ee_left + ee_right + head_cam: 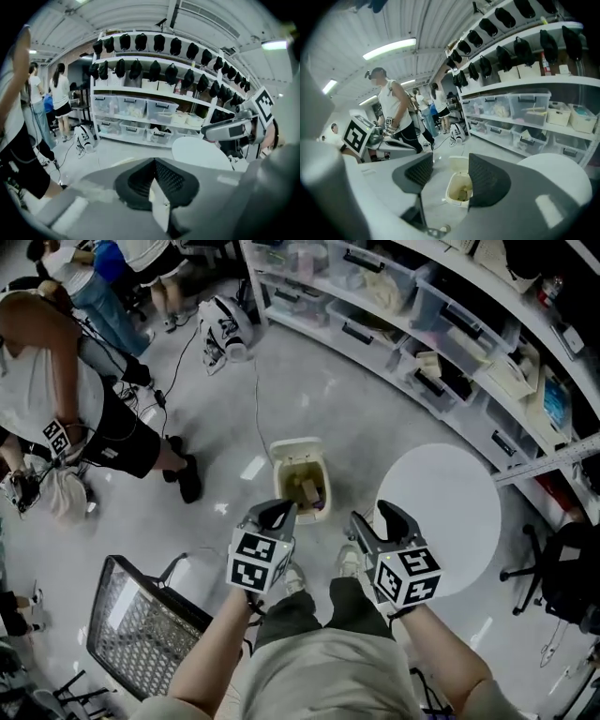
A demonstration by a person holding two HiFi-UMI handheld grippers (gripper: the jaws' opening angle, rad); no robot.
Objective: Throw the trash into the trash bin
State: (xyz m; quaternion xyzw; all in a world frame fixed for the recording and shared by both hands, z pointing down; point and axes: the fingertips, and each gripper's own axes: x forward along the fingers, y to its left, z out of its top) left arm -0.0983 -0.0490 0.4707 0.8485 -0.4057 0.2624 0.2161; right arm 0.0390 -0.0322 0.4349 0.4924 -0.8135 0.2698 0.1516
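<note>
A cream trash bin (pixel 322 474) stands on the grey floor with its lid flipped up, and brownish trash (pixel 307 489) lies inside it. Both grippers hang side by side above the floor, just on my side of the bin. My left gripper (pixel 277 511) is shut with nothing in it; in the left gripper view its pads (pixel 161 176) meet at the tip. My right gripper (pixel 373 517) is open and empty. In the right gripper view the bin (pixel 458 190) shows through the gap of the right gripper (pixel 450 161).
A round white table (pixel 450 498) stands right of the bin. A mesh-backed chair (pixel 136 624) is at the lower left. Shelving with clear storage boxes (pixel 412 343) curves along the back. People stand at the left (pixel 56 399), with a cable and a white device (pixel 225 329) on the floor.
</note>
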